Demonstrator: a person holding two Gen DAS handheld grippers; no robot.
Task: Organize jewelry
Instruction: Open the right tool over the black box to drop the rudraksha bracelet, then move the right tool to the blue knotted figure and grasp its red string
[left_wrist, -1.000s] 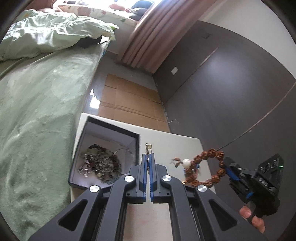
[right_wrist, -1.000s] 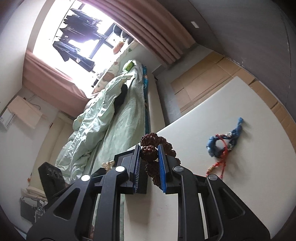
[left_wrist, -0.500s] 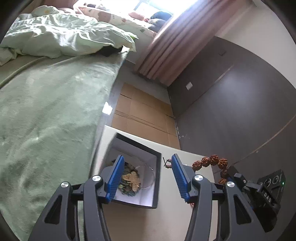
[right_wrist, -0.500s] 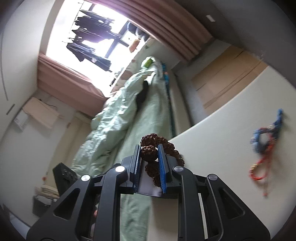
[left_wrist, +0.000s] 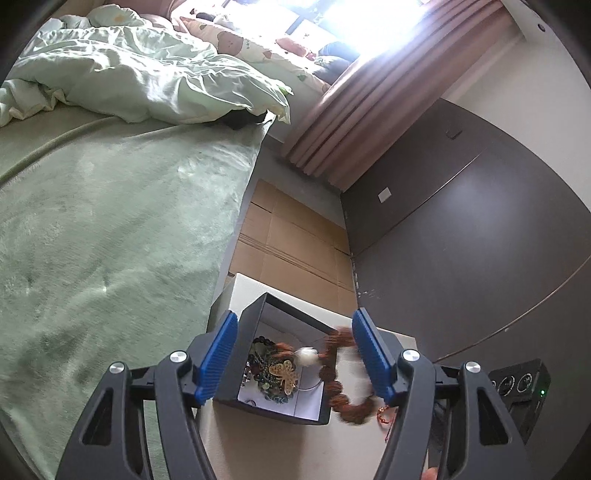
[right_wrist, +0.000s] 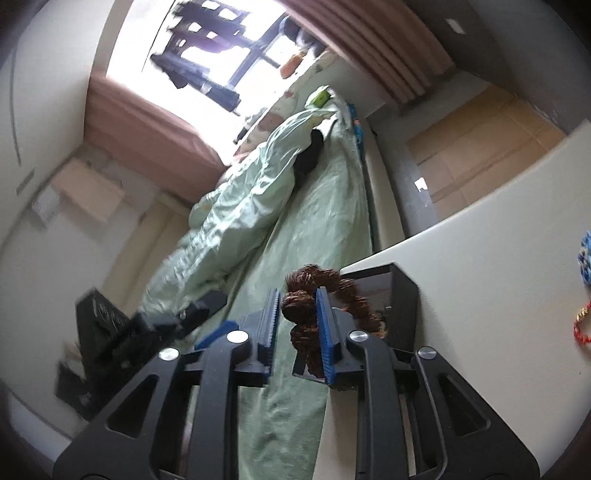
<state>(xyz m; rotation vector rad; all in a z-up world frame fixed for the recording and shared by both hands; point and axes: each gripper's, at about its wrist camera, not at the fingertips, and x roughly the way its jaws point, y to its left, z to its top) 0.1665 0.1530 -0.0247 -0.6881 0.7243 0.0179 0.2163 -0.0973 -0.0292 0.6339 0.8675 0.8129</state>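
Observation:
A black box (left_wrist: 258, 314) with a white inside holds several pieces, topped by a gold butterfly pendant (left_wrist: 283, 373). My left gripper (left_wrist: 293, 354) hovers above it, jaws opening wide, nothing between them. A brown seed-bead bracelet (left_wrist: 341, 400), blurred, hangs over the box's right wall. In the right wrist view the same bracelet (right_wrist: 298, 308) sits between the pads of my right gripper (right_wrist: 297, 328), whose jaws are opening; a thin gap shows at the left pad. The box (right_wrist: 404, 295) lies just beyond.
The box stands at the corner of a cream table (right_wrist: 480, 302). A blue cord bracelet (right_wrist: 585, 254) and a red one (right_wrist: 580, 326) lie at the far right. A green-covered bed (left_wrist: 110, 240) runs along the table. Cardboard (left_wrist: 291, 236) covers the floor.
My left gripper went from shut on a small gold piece to wide open, and the piece now lies in the box. My right gripper carried the bracelet to the box and its jaws widened.

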